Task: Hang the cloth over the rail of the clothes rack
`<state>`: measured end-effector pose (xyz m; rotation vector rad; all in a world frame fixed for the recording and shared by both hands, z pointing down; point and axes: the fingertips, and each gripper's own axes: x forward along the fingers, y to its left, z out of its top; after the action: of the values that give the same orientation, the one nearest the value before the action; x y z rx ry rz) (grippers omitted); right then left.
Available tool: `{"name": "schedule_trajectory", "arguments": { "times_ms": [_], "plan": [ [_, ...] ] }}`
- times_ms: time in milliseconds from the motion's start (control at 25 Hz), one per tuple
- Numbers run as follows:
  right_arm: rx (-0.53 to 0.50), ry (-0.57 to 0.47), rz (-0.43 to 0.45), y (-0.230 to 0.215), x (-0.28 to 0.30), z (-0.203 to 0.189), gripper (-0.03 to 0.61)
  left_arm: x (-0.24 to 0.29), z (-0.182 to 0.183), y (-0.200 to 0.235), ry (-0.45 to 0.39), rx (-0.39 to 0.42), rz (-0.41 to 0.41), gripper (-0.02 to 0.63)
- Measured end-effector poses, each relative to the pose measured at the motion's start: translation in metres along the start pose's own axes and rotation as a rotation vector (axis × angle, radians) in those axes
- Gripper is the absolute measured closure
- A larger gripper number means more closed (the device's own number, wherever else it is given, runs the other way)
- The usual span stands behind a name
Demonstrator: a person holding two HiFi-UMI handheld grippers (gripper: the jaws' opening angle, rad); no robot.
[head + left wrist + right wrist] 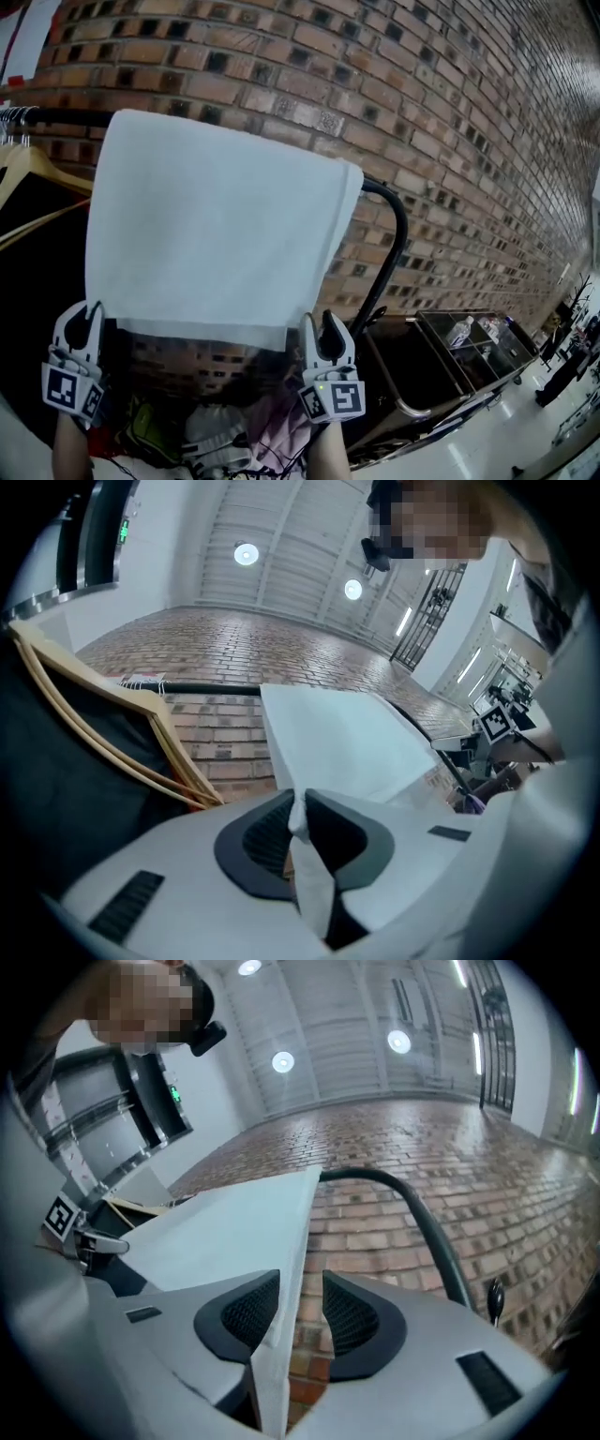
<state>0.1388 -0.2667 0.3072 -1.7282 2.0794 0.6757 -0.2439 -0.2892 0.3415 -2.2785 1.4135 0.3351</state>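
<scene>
Two grippers sit at the bottom hem of the white rectangular cloth (216, 225). The cloth is draped over the black metal rail (403, 230) of the clothes rack, close to the rail's bent right end. Its front panel hangs flat in front of the red brick wall (441, 112).

Left gripper (298, 810): jaws nearly together, pads pinching the cloth's lower left corner, fabric bunched between them.

Right gripper (300, 1305): jaws clearly apart. The cloth's lower right edge runs through the gap and lies against one pad, with daylight to the other, so it isn't clamped.

Light wooden hangers (28, 173) carrying a dark garment (37, 281) hang on the rail just left of the cloth. A heap of mixed clothing (262, 431) lies below the cloth. A dark metal trolley (441, 347) stands lower right.
</scene>
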Motion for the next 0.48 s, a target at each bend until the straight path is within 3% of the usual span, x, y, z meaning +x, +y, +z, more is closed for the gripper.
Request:
{"name": "schedule_trajectory", "arguments": {
  "times_ms": [160,480],
  "plan": [
    [0.038,-0.049,0.042,-0.005,-0.003,0.015,0.431,-0.001,-0.002,-0.008,0.041,0.016,0.020,0.554],
    [-0.146,-0.168,0.092,-0.003,0.049,0.106,0.432,-0.020,0.005,-0.008,0.080,0.033,0.065,0.510]
  ]
}}
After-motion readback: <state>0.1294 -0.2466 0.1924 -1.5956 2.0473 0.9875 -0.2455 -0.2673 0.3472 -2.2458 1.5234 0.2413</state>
